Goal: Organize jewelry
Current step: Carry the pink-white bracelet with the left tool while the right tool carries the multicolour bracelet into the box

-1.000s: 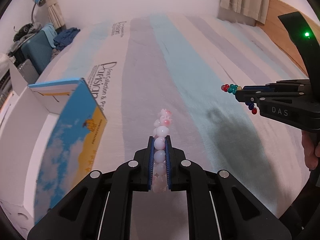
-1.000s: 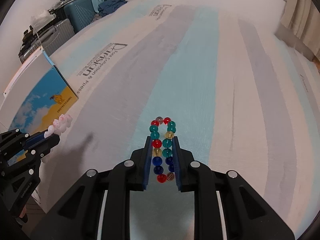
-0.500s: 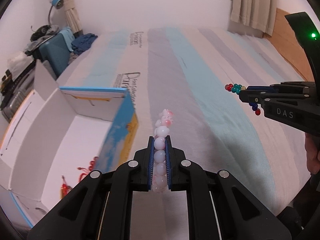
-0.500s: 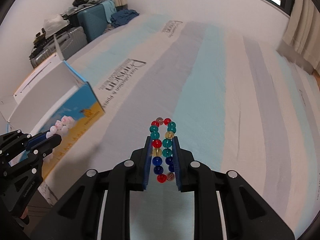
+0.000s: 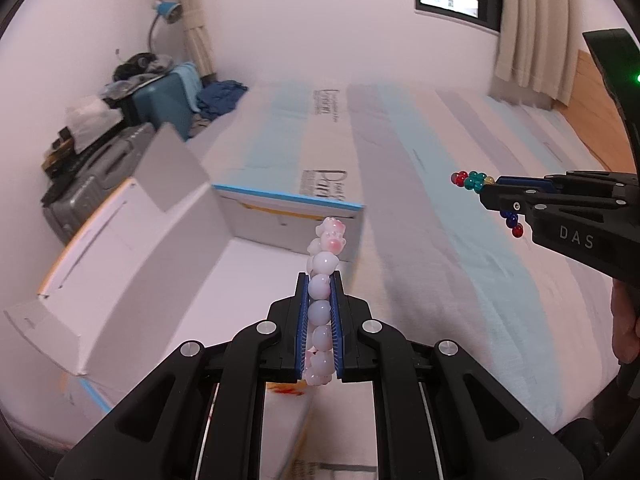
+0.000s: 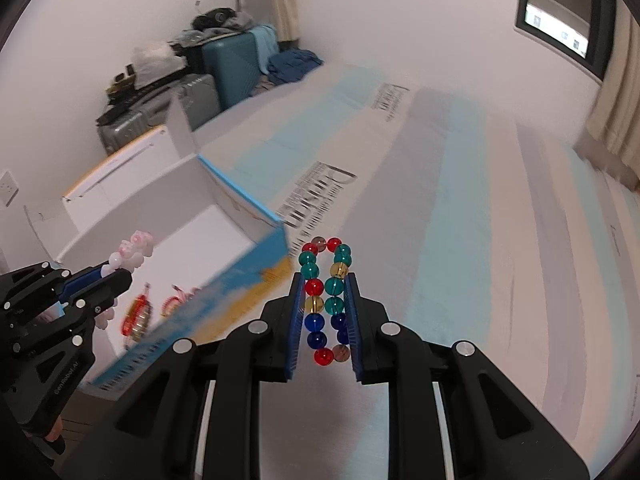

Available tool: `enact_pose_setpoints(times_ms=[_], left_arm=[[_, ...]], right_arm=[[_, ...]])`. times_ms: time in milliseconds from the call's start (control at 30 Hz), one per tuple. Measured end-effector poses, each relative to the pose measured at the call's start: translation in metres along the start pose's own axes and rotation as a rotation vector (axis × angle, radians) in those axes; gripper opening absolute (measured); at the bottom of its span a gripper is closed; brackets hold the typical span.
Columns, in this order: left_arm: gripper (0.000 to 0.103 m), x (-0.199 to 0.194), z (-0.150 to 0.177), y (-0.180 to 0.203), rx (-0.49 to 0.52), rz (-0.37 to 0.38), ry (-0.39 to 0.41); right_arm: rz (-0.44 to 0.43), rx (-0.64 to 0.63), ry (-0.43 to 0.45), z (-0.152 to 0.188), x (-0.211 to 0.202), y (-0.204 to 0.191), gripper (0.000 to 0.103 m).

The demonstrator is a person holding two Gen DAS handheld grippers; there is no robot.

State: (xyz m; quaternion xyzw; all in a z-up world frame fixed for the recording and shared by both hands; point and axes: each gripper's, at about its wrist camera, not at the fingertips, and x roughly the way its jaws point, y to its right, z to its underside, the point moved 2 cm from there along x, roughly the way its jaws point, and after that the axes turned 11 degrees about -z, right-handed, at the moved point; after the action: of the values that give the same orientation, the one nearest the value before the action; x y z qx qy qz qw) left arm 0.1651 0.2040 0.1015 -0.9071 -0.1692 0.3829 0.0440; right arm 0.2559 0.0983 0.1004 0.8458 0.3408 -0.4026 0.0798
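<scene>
My left gripper [image 5: 319, 280] is shut on a pink and white bead bracelet [image 5: 324, 264] and holds it over the near right corner of an open white box [image 5: 168, 256] with blue outer walls. My right gripper [image 6: 325, 280] is shut on a bracelet of red, teal, blue and amber beads [image 6: 326, 292], in the air just right of the box [image 6: 240, 216]. The right gripper [image 5: 486, 192] shows at the right of the left wrist view, the left gripper [image 6: 120, 272] at the left of the right wrist view. Red jewelry [image 6: 138, 316] lies inside the box.
The box sits on a bed with a striped blue, grey and cream cover [image 6: 460, 208]. Suitcases [image 5: 160, 100] with clothes piled on them stand by the far wall beside a blue lamp [image 5: 166, 10]. Curtains [image 5: 528, 28] and a wooden headboard [image 5: 592, 120] are at the right.
Both grippers have risen and moved left toward the box, still holding their bracelets. The box interior has come into view below the left gripper.
</scene>
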Motion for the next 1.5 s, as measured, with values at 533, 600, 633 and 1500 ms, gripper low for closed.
enact_pose_setpoints(times_ms=[533,600,633,1500], left_arm=[[0.009,0.012,0.033,-0.100,-0.089,-0.025,-0.056],[0.009,0.019,0.039,-0.106,-0.094,-0.020,-0.076],[0.009,0.025,0.043,-0.111,-0.094,-0.021,-0.091],[0.009,0.117,0.105,-0.120,-0.009,0.056,-0.442]], right_arm=[[-0.122,-0.129,-0.048,-0.017,0.052,-0.117,0.018],[-0.135,-0.147,-0.072,-0.015,0.065,-0.130,0.018],[-0.138,-0.152,-0.079,-0.013,0.068,-0.134,0.018],[-0.170,-0.179,-0.439,0.037,0.188,-0.182,0.019]])
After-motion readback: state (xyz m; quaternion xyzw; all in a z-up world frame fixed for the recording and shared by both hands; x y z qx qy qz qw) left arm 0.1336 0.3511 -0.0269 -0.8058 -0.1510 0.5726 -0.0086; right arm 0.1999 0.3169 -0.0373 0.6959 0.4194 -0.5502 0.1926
